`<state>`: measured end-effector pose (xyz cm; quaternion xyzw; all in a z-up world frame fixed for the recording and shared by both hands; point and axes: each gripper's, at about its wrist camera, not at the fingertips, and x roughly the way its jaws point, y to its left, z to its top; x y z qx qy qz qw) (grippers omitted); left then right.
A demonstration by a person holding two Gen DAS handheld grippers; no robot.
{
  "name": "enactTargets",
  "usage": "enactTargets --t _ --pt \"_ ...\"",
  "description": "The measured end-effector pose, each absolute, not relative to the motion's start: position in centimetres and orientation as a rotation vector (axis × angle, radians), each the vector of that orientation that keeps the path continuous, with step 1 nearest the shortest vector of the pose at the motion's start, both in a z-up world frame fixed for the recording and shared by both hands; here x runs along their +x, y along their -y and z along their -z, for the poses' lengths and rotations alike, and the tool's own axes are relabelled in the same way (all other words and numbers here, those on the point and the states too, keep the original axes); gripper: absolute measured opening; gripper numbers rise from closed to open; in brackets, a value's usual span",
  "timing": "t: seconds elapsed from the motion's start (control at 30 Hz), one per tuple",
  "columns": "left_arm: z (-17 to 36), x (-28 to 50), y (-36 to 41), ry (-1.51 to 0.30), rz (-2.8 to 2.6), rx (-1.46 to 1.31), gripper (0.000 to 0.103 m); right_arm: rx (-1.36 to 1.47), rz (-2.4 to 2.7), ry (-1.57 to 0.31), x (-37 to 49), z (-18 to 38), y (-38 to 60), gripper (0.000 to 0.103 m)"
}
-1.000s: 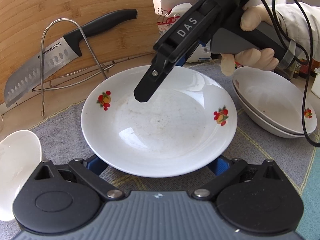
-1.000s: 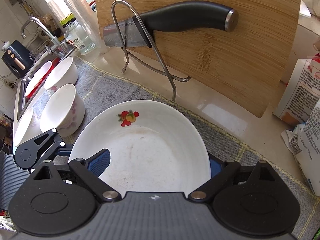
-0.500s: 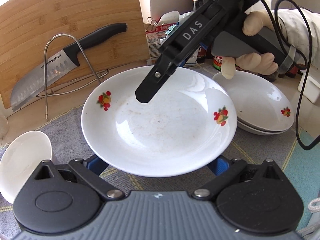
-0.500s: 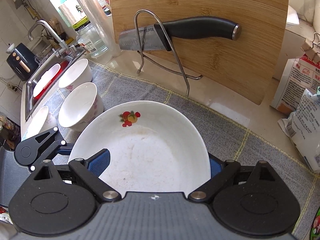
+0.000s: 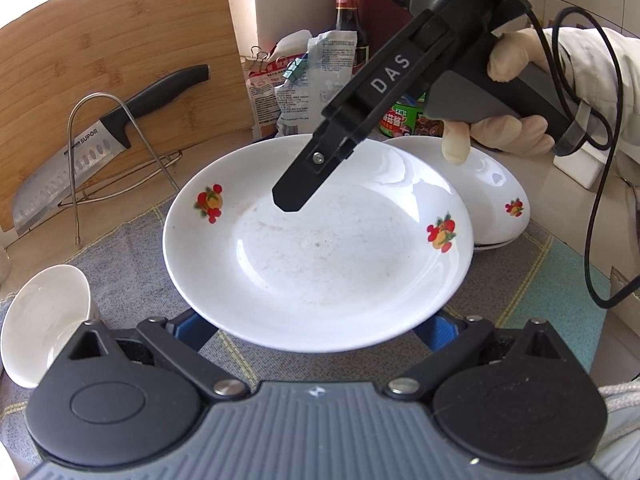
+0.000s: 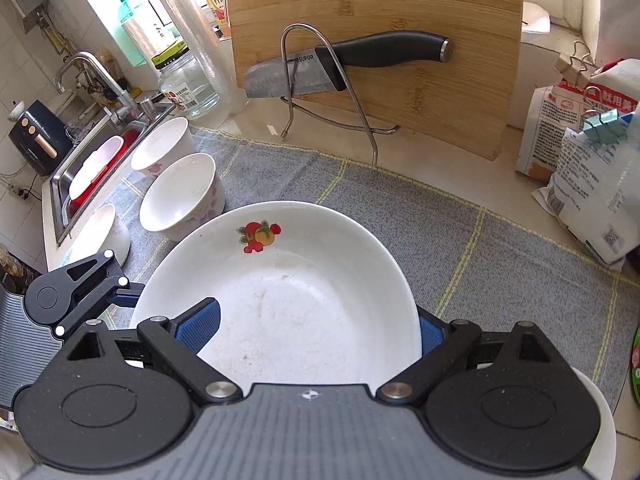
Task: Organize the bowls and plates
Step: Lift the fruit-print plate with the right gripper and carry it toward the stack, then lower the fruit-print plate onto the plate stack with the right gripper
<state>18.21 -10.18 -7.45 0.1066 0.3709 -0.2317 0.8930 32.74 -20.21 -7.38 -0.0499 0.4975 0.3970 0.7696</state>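
A white plate with fruit prints is held up above the grey mat. My right gripper is shut on its rim, one blue pad on top and one below; in the left wrist view its black finger lies over the plate's far side. My left gripper sits under the plate's near edge, blue pads showing on both sides; whether it grips is unclear. Two stacked plates rest to the right. Three white bowls stand at left on the mat.
A bamboo cutting board leans at the back with a knife on a wire rack. Food bags and bottles stand at the back right. A sink lies far left.
The plate has been lifted and carried right, toward the stacked plates. The knife and board have slid left in the left wrist view. Both grippers keep their place on the plate.
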Motion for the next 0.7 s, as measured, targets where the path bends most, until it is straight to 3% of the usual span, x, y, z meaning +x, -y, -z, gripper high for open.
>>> enactTargets --t 0.7 --pt "6.1 16.7 14.9 -0.745 0.648 0.286 0.101 -0.034 -0.703 -1.033 28.0 5.6 27.4 0.099"
